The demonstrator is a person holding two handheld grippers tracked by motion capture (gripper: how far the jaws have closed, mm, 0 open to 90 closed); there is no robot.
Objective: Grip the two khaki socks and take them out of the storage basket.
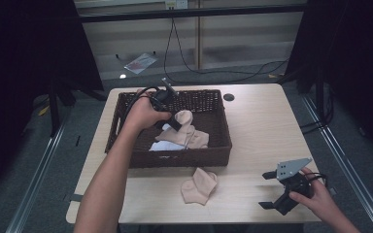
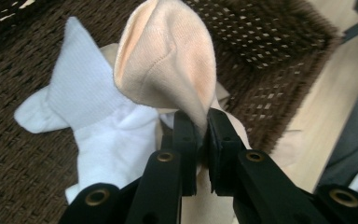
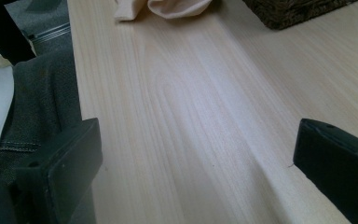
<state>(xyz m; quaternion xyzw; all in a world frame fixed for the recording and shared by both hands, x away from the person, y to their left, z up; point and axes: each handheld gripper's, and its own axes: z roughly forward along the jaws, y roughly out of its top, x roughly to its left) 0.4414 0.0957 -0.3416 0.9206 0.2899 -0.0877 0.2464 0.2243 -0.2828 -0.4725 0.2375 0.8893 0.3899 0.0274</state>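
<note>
Over the wicker basket [image 1: 213, 127], the left gripper [image 2: 203, 122] is clamped tight on a peach sock [image 2: 168, 60], which stands upright, long axis vertical, above a white sock [image 2: 93, 116]. Another peach sock [image 1: 200, 185] lies on the table [image 1: 262, 126]. The right gripper [image 1: 273, 190] gapes wide, empty.

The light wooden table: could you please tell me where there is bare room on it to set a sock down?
The light wooden table is bare right of the dark wicker basket, up to the open right gripper. A narrower strip lies left of the beige sock on the table. The basket is crowded: a white sock, more beige ones, and the left gripper pinching a beige sock.
</note>
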